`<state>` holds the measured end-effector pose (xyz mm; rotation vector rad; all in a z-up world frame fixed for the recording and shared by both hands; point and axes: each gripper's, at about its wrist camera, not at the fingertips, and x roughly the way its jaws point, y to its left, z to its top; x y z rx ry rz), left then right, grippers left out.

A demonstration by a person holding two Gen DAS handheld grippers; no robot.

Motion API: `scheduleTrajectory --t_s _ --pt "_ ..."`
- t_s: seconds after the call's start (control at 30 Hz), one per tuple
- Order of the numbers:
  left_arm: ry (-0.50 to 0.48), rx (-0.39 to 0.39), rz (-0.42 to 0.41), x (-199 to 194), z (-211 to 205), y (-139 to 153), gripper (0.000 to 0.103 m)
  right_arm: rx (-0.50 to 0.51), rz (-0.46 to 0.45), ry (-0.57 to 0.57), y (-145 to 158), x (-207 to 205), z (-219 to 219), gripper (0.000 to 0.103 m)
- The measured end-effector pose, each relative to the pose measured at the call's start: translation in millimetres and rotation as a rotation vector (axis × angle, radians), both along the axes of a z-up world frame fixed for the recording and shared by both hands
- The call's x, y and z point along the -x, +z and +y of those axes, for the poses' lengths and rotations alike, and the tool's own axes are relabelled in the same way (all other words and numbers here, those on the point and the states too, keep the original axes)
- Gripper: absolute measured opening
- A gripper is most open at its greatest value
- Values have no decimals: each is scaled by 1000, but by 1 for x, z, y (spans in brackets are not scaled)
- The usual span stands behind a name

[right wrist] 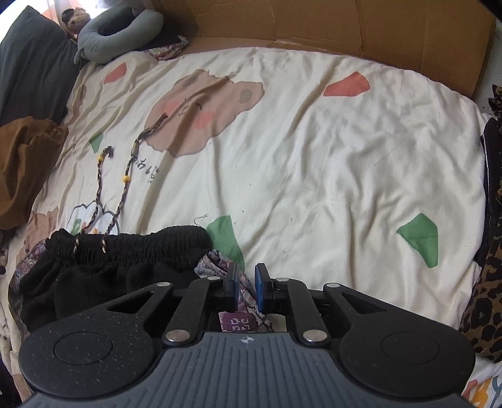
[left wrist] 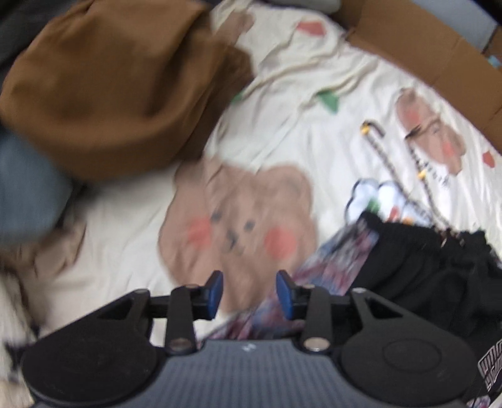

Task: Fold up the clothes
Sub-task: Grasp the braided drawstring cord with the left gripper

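A black garment (right wrist: 125,251) with a gathered waistband and braided drawstrings (right wrist: 125,175) lies bunched on the cream bear-print sheet (right wrist: 313,157); patterned purple cloth (right wrist: 216,263) shows under it. My right gripper (right wrist: 246,276) is at its right end. Its jaws stand a narrow gap apart, with the patterned cloth in and below the gap. In the blurred left wrist view, my left gripper (left wrist: 249,282) hangs open over a bear print, nothing between its fingers. The patterned cloth (left wrist: 339,257) and black garment (left wrist: 423,260) lie to its right.
A brown garment (left wrist: 109,94) is heaped at the left, also seen as the brown garment (right wrist: 22,163). Something blurred and blue-grey (left wrist: 25,194) lies below it. Cardboard (right wrist: 313,22) lines the far edge. A grey neck pillow (right wrist: 119,28) and dark pillow (right wrist: 31,62) sit far left; leopard-print fabric (right wrist: 486,298) at right.
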<state>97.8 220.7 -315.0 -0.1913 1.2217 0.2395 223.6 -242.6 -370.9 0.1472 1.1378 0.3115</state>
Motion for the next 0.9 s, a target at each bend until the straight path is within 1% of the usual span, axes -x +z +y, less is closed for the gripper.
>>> scheduleTrajectory --t_s 0.13,0.23,0.53,0.67,0.8,0.9 --pt "-42 22 -50 -35 -18 5 41 -11 -3 0 1 1 1 11" --pt "-92 52 -97 -64 -41 8 41 -19 -5 -4 2 1 0 11" --pt "-257 156 -174 -137 -124 -6 39 -34 -11 -8 3 2 2 11" --pt "-289 195 -170 -160 -146 -17 39 -43 -17 0 4 4 5 11" --pt "-306 235 -135 -172 -161 -34 38 -55 -18 1 3 5 7 11" --pt "-279 270 -108 -179 -169 -50 37 -66 -17 3 1 6 10 11"
